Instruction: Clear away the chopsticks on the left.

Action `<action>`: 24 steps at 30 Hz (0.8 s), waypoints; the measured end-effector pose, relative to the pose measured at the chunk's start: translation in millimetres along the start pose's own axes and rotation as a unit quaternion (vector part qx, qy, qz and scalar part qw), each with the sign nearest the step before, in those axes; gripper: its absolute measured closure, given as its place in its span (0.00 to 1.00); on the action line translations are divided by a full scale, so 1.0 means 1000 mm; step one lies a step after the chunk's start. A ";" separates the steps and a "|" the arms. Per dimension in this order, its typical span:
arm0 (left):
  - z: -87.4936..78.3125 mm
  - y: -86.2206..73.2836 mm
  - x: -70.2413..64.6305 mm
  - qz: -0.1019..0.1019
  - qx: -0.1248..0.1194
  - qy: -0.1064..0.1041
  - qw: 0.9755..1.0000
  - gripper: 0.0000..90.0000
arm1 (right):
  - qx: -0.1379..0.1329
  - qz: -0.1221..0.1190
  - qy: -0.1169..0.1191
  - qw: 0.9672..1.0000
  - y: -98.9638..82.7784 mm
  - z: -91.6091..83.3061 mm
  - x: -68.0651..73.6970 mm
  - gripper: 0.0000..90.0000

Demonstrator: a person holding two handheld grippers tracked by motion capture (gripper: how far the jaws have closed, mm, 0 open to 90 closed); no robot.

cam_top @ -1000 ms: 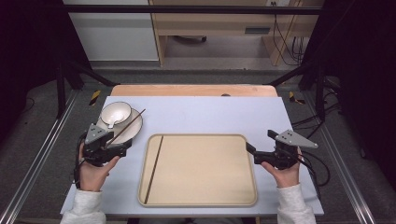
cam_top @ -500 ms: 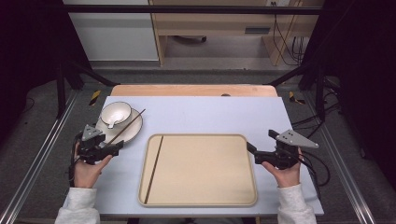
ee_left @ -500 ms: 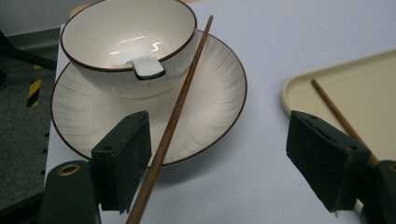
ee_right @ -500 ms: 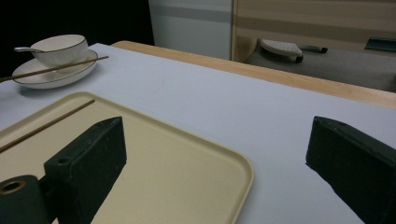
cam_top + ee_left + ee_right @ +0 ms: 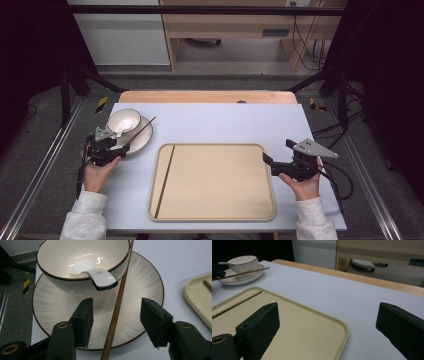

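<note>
Between the left claw's [image 5: 116, 315] half-closed, just-narrowing jaws, chopstick [image 5: 117, 307] untouched, lying across plate [image 5: 147, 287].

Brown chopstick [image 5: 117, 307] lay slanted across cream plate [image 5: 57, 307], thin and straight, far part leaning on rim of bowl [image 5: 62, 262], near end jutting past plate's edge. Bowl, cream with dark rim, sat upright on plate, white spoon [image 5: 98, 277] inside with handle over rim. Plate stood at table's left, just beside tray; ribbed surface, probably glazed.
</note>
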State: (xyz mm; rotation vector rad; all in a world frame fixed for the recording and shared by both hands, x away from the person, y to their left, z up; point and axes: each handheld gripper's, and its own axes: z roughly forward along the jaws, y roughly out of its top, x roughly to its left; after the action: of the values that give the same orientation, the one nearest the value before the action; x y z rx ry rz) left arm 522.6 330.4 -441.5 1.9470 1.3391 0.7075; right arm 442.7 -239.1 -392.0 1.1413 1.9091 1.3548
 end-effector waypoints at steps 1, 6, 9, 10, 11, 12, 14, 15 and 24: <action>0.003 0.000 0.001 -0.001 0.000 0.001 1.000 0.53 | 0.000 0.000 0.000 1.000 0.000 0.000 0.000 0.06; 0.012 0.000 0.003 -0.004 0.006 -0.011 1.000 0.65 | 0.001 -0.002 -0.001 1.000 0.000 0.001 0.000 0.06; 0.016 -0.001 0.005 -0.007 0.011 -0.014 1.000 0.70 | 0.000 -0.001 0.000 1.000 0.000 0.001 0.000 0.06; 0.016 -0.001 0.005 -0.007 0.011 -0.016 1.000 0.71 | 0.000 -0.001 0.000 1.000 0.000 0.001 0.000 0.06; 0.017 -0.002 0.005 -0.005 0.012 -0.018 1.000 0.73 | 0.000 -0.001 0.000 1.000 0.000 0.001 0.000 0.06; 0.017 -0.002 0.005 -0.006 0.013 -0.020 1.000 0.76 | 0.000 0.000 0.000 1.000 0.000 0.001 0.000 0.06; 0.018 -0.002 0.004 -0.005 0.018 -0.020 1.000 0.79 | 0.000 0.000 0.000 1.000 0.000 0.001 0.000 0.06; 0.018 -0.002 0.004 -0.005 0.019 -0.022 1.000 0.81 | 0.000 0.000 0.000 1.000 0.000 0.001 0.000 0.06; 0.018 -0.001 0.001 0.002 0.022 -0.038 0.999 0.91 | 0.000 0.001 0.001 1.000 0.000 0.000 0.000 0.06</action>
State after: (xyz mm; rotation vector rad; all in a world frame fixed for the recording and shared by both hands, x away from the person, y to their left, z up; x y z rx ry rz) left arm 535.2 327.7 -453.7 1.9914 1.3157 0.6036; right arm 442.7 -239.3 -391.9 1.1418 1.9093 1.3571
